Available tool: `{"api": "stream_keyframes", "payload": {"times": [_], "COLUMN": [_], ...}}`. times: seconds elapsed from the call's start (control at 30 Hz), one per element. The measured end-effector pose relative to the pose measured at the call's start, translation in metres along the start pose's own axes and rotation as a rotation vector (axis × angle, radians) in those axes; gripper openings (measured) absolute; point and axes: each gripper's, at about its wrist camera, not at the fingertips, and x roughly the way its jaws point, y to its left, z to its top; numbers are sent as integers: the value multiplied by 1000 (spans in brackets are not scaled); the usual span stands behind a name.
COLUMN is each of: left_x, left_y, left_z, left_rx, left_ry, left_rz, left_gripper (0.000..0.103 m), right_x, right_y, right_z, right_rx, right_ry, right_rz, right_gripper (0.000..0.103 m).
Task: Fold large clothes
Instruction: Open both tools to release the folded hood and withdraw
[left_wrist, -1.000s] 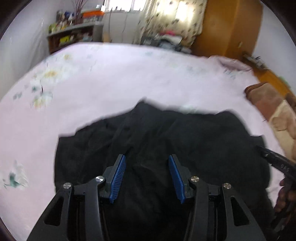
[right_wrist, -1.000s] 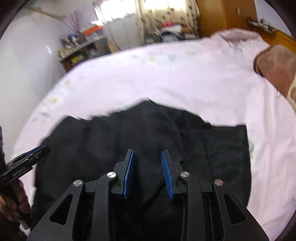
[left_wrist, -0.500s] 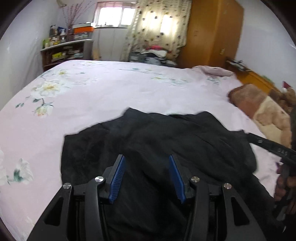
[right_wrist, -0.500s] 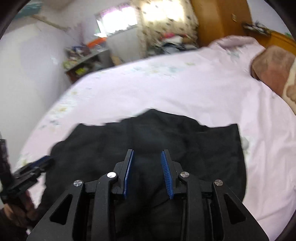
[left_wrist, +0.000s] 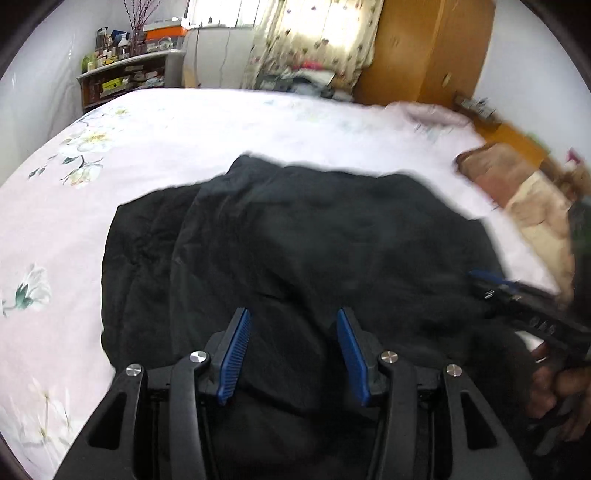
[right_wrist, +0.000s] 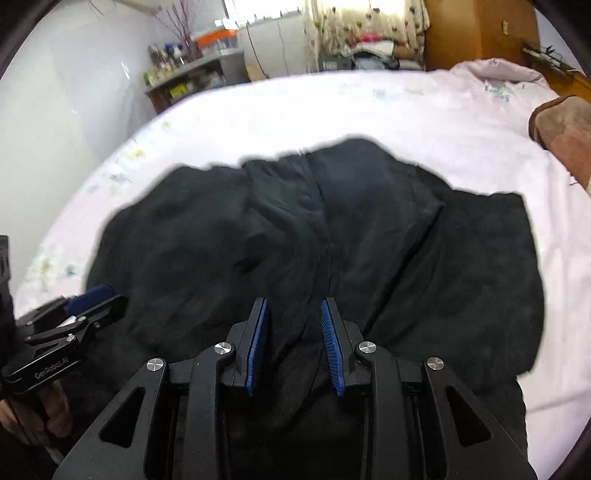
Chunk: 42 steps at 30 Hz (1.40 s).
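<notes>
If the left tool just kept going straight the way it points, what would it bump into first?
Most likely the black garment spread on the pink bedsheet. The left tool is open, with cloth directly ahead of it; exact depth is unclear.

Black garment (left_wrist: 332, 236) rumpled on bed (left_wrist: 221, 122)

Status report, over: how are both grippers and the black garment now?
Left gripper open, empty. Right gripper open, empty. Black garment rumpled on the pink bed sheet, not gripped. Nothing lying on it.
</notes>
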Motion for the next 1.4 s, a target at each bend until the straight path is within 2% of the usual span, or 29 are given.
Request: {"api": "stream_keyframes", "payload": {"times": [0.1,0.2,0.3,0.53,0.67,0.83,1.13,1.4], "left_x": [-6,26,36,43,39,3,-65,-119], "left_y": [-15,-13,-14,-12,-15,-18,-5,-9], "left_z": [-15,-33,-40,-43,-33,-28,-62,-90], "left_rx": [37,27,46,61,72,57,-6,-2], "left_ry": [-3,97,97,99,125,108,93,75], "left_rz": [-34,-2,17,30,42,48,82,100], "left_gripper": [51,51,51,51,51,51,51,51], "right_x": [-18,13,32,46,44,3,-75,-133], "right_y": [8,12,11,14,15,15,16,24], "right_z": [-15,-38,-53,-58,-54,-51,-90,-120], "right_rx": [2,-6,-16,-47,-44,-4,-28,-34], "right_ry": [-32,70,97,92,113,88,65,24], "right_rz": [44,33,24,-2,-3,-12,-84,-101], "right_gripper": [30,30,29,29,29,31,31,31]}}
